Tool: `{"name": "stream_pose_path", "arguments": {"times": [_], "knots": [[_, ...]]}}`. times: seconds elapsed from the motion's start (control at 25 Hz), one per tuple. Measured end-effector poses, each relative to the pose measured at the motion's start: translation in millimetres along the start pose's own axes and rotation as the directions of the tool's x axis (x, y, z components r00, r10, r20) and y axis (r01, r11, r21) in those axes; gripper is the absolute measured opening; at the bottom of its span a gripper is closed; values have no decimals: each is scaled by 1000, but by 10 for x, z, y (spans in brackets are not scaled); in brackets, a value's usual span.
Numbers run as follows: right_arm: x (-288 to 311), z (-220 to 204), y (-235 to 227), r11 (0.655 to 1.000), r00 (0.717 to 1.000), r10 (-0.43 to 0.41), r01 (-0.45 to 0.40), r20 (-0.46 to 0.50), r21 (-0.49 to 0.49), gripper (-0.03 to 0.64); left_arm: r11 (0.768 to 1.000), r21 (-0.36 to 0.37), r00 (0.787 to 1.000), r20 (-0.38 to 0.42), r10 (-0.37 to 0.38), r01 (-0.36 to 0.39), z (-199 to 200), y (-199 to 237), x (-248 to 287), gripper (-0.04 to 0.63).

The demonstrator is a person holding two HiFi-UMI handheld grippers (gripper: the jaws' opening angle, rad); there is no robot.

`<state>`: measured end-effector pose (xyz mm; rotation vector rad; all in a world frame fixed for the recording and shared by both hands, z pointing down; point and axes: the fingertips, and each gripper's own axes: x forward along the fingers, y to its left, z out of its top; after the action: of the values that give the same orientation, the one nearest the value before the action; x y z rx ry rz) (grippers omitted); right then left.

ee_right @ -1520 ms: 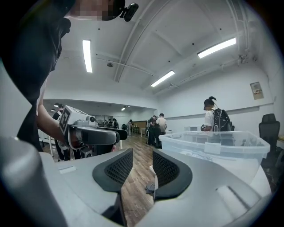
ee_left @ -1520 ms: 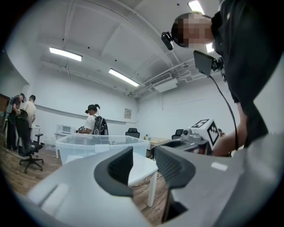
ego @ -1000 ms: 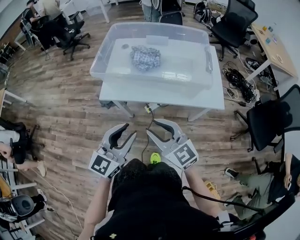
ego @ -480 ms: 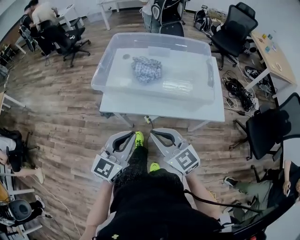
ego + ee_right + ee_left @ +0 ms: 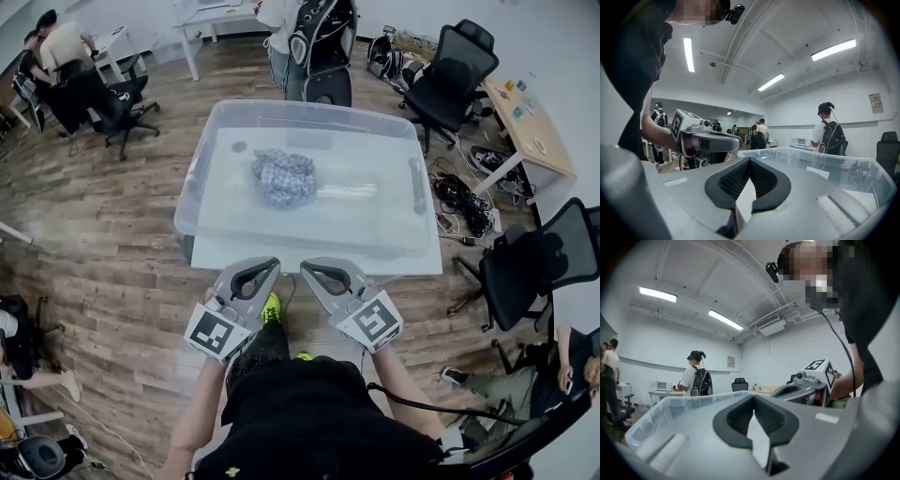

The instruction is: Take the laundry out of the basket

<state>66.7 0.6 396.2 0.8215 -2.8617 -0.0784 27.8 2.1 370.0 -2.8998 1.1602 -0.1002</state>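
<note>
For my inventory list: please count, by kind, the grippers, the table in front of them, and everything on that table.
Grippers: 2, left gripper and right gripper
Table: 1
Bin: 1
Laundry bundle: 1
Total: 5

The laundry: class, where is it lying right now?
In the head view, the crumpled laundry lies inside the clear basket, left of its middle; the basket stands on the white table.

The basket (image 5: 193, 199) sits on the table (image 5: 398, 262), laundry (image 5: 284, 175) inside toward ten o'clock. One chair (image 5: 452, 67) stands at one o'clock, another chair (image 5: 531, 262) at four.
</note>
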Motion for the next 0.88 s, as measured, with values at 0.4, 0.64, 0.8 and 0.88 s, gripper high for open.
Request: {"name": "stream_pose_path", "arguments": {"times": [0.4, 0.64, 0.8, 0.88], "knots": [[900, 275, -604, 997, 998, -32, 28, -46, -77, 2, 996, 27, 996, 25, -91, 90, 186, 969, 439, 9], [1422, 261, -915, 997, 996, -28, 22, -82, -78, 2, 988, 85, 991, 21, -133, 130, 180, 1472, 719, 9], [1683, 144, -1125, 997, 992, -33, 24, -120, -71, 43, 980, 112, 986, -10, -164, 164, 32, 1721, 909, 9], [1797, 71, -1210, 998, 990, -30, 22, -141, -61, 53, 983, 33, 983, -15, -183, 183, -12, 1834, 972, 11]]}}
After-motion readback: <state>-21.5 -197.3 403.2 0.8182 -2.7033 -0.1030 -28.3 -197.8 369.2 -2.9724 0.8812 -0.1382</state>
